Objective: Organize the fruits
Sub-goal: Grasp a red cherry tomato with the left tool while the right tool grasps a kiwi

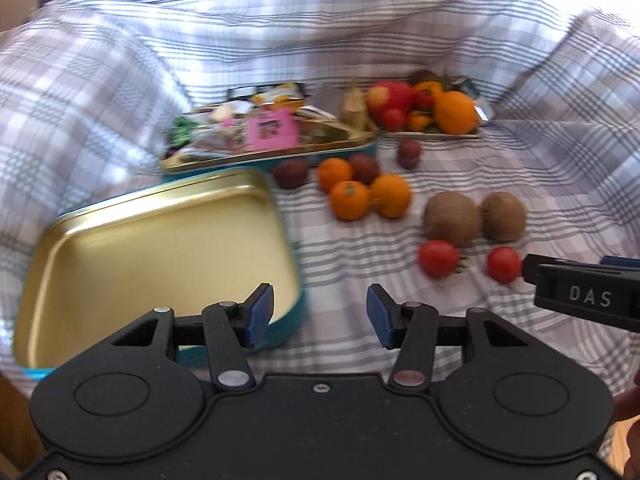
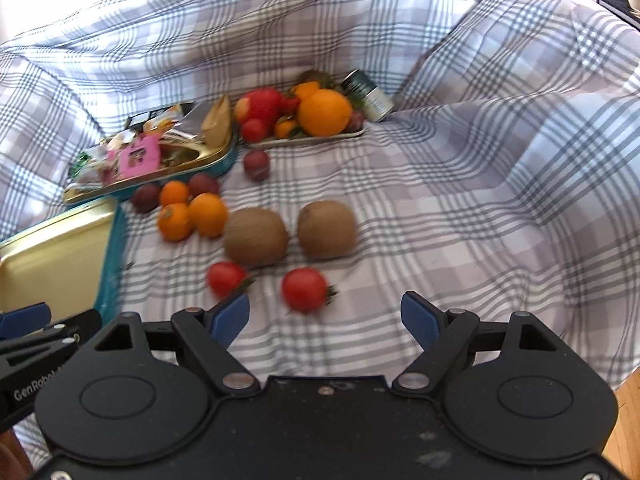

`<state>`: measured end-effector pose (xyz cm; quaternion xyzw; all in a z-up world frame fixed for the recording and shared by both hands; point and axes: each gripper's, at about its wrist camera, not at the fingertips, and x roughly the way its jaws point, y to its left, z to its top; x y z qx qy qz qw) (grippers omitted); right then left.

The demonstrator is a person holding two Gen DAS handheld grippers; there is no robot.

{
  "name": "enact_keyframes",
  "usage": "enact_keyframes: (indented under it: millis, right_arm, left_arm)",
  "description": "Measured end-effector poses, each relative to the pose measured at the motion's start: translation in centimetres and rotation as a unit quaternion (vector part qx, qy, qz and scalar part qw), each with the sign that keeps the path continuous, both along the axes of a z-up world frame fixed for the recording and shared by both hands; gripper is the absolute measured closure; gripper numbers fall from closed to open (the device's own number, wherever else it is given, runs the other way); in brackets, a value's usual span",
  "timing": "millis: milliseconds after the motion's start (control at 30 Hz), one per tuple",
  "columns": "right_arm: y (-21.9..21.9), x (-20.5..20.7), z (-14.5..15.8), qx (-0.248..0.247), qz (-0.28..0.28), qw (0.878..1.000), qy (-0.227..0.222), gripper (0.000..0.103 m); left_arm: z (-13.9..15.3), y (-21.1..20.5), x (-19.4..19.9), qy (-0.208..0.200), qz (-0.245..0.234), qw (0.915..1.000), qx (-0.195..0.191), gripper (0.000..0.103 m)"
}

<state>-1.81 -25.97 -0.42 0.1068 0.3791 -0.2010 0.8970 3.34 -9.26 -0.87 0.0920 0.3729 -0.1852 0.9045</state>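
While both hand-held grippers hang over the plaid cloth (image 2: 460, 184), the left hand-held gripper (image 1: 320, 316) is wide open and empty beside the gold tin (image 1: 160, 248) at nine o'clock. The right hand-held gripper (image 2: 326, 318) gapes too, holding nothing, a tomato (image 2: 305, 289) just ahead at twelve. Beyond lie two kiwis (image 2: 256, 236), three oranges (image 2: 208, 214) at eleven, and a fruit tray (image 2: 312, 138) farther back.

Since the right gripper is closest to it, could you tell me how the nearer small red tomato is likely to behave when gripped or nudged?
The tomato looks round and smooth, so it would probably roll on the cloth if nudged. Its skin seems glossy, possibly slippery, and likely bruises under a hard squeeze. The right gripper is open and not touching it.
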Motion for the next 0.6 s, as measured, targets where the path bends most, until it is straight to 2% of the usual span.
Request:
enact_keyframes:
  millis: [233,333,467,600]
  right_arm:
    - [-3.4,0.6,-0.8,0.047,-0.002,0.999,-0.002,0.018]
    - [-3.9,1.2,-1.5,0.047,0.004,0.999,0.013,0.029]
    - [-4.1,1.8,-2.1,0.036,0.005,0.999,0.018,0.030]
    - [-4.8,2.0,-1.9,0.036,0.006,0.999,0.000,0.029]
  left_arm:
    - [-0.8,-2.7,0.9,0.014,-0.037,0.9992,-0.003,0.053]
    - [-1.3,-3.9,1.3,0.027,-0.057,0.9980,-0.002,0.053]
    - [-1.6,-5.2,1.6,0.028,-0.084,0.9961,-0.005,0.053]
    - [-2.1,-6.5,2.3,0.032,-0.094,0.9951,0.002,0.053]
